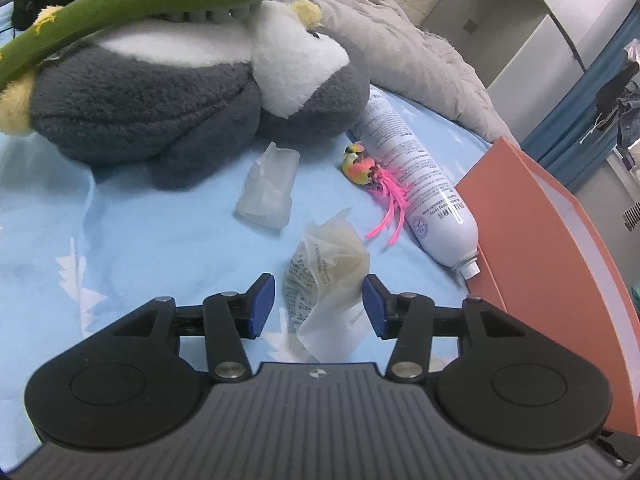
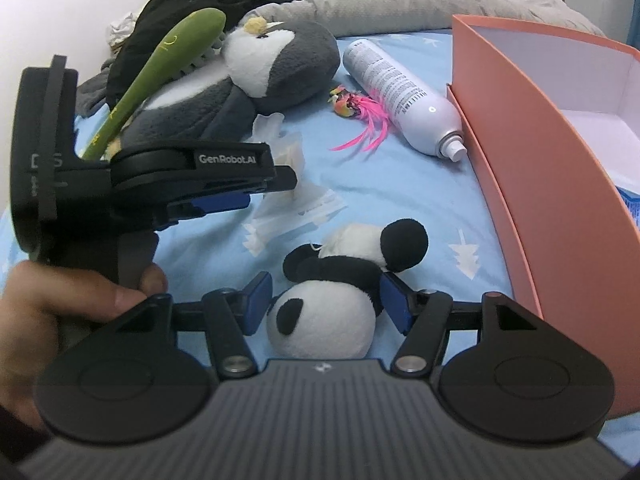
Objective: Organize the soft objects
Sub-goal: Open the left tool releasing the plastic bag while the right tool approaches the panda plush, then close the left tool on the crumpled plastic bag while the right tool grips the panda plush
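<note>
In the left wrist view my left gripper (image 1: 318, 306) stands open over the light blue bedsheet. A crumpled translucent wrapper (image 1: 328, 276) lies between its blue pads; the left pad is clear of it. The right wrist view shows that gripper (image 2: 276, 188) from the side, held by a hand (image 2: 60, 304), above the same wrapper (image 2: 304, 204). My right gripper (image 2: 326, 304) is open around a small panda plush (image 2: 320, 320) lying on the sheet, pads close at its sides without squeezing it. A grey and white penguin plush (image 1: 160, 92) (image 2: 260, 68) lies further back.
An open orange box (image 1: 540, 240) (image 2: 520, 140) stands at the right. A white spray bottle (image 1: 420, 184), a pink feather toy (image 1: 372, 172) and a clear plastic piece (image 1: 268, 188) lie on the sheet. A green brush (image 1: 140, 4) rests on the penguin. A grey quilt (image 1: 400, 40) is behind.
</note>
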A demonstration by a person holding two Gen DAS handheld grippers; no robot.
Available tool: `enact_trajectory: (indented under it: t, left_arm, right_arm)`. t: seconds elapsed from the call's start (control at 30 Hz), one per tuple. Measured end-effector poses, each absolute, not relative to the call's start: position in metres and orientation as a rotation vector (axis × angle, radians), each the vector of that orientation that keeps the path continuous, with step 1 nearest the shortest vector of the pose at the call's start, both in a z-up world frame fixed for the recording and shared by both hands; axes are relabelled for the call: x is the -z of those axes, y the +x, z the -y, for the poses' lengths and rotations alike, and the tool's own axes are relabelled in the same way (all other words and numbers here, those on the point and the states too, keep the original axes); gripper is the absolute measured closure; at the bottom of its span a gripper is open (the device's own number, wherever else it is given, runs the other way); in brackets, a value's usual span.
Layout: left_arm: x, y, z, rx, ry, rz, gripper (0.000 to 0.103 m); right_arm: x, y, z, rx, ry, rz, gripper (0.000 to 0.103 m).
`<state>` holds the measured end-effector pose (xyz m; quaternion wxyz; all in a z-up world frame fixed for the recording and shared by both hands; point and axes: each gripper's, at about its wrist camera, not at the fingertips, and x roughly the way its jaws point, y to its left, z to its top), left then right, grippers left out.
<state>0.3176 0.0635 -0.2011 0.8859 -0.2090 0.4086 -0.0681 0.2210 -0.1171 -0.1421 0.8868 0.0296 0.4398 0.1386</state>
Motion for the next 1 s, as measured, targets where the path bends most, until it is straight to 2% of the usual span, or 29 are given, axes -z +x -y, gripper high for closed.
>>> enact_trajectory:
  t: [0.1,0.4,0.47,0.5,0.63,0.67,0.7,0.83,1.0]
  left_arm:
    - [0.204,0.32,-0.063,0.136,-0.436,-0.85,0.041]
    - [0.209,0.325,-0.057,0.162,-0.432,-0.846,0.041]
    - [0.21,0.325,-0.055,0.172,-0.44,-0.845,0.045]
    - [0.21,0.325,-0.054,0.18,-0.442,-0.844,0.056]
    - [0.205,0.319,-0.049,0.187,-0.433,-0.828,0.072]
    - [0.203,0.317,-0.049,0.184,-0.424,-0.826,0.075]
    - [0.2,0.314,-0.048,0.181,-0.415,-0.825,0.079]
    - [0.185,0.303,-0.05,0.178,-0.397,-0.808,0.086]
    - [0.17,0.277,-0.054,0.171,-0.384,-0.797,0.089]
  right_arm:
    - [0.145,0.224,0.118,-0.296,0.061,-0.932,0.04]
    - [0.149,0.226,0.121,-0.309,0.073,-0.952,0.04]
    - [0.149,0.226,0.122,-0.31,0.079,-0.957,0.04]
    - [0.149,0.226,0.122,-0.312,0.081,-0.959,0.04]
    - [0.149,0.226,0.124,-0.321,0.083,-0.961,0.042]
    - [0.148,0.226,0.124,-0.324,0.08,-0.962,0.05]
    - [0.146,0.225,0.124,-0.322,0.069,-0.957,0.05]
    - [0.144,0.224,0.126,-0.335,0.061,-0.964,0.051]
    - [0.137,0.216,0.131,-0.33,0.088,-0.959,0.059]
